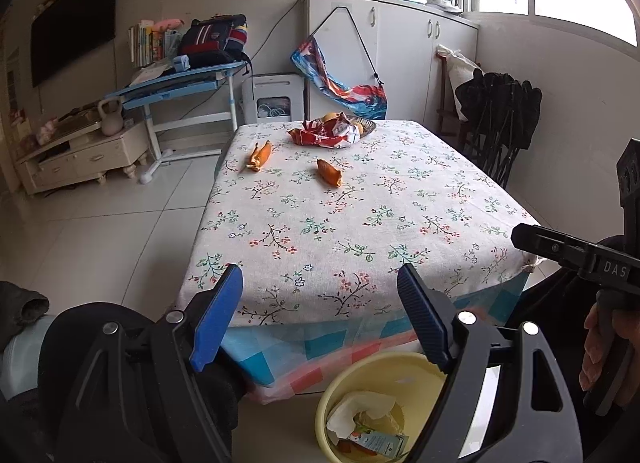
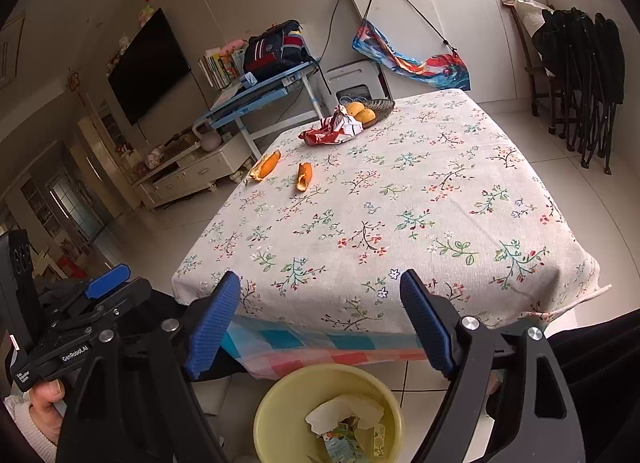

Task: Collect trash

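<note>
Left tool (image 1: 320, 311) gapes wide, nothing between its blue pads; right tool (image 2: 320, 315) the same, wide and empty. Both hang over the near worktop (image 1: 352, 199) edge, with the yellow bin (image 1: 384, 403) straight below at the bottom of the frame, tissue and a carton already in it. Looks like we're between pickups: one drop made, more to fetch. What's left sits far off at upper centre: two orange peels (image 1: 260, 157) (image 1: 330, 178) and a red wrapper (image 1: 324, 134), crumpled against the fruit basket (image 2: 380, 107). The next move calls for a long reach across to the nearer peel. The bin's near rim is cut off, its deeper contents hard to make out.
</note>
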